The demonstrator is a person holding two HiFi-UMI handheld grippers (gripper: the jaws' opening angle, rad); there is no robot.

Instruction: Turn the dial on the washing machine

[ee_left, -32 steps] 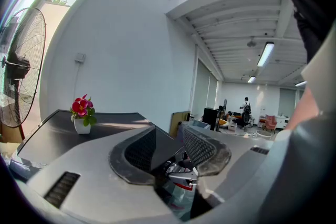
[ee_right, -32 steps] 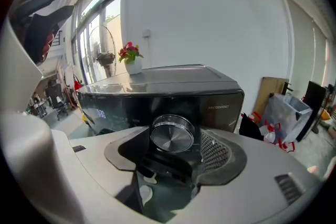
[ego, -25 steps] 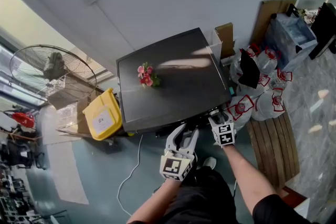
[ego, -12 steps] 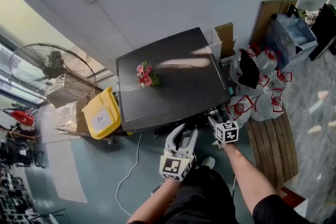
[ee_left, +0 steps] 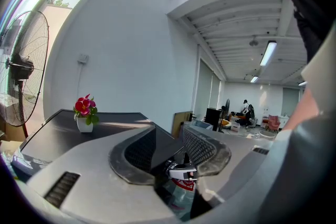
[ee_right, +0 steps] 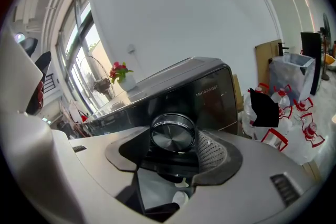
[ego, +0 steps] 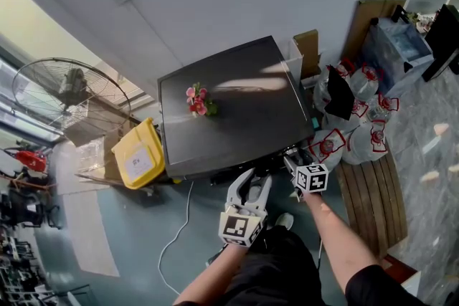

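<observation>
grips the washing machine [ego: 229,111] dial [ee_right: 173,132] across its rim with the right gripper [ee_right: 173,152]; looks rigid, smooth metal, probably slippery. holds the left gripper [ee_left: 170,152] agape, empty.

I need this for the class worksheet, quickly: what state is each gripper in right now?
Left gripper: open, nothing between its jaws.
Right gripper: closed on the dial.
</observation>
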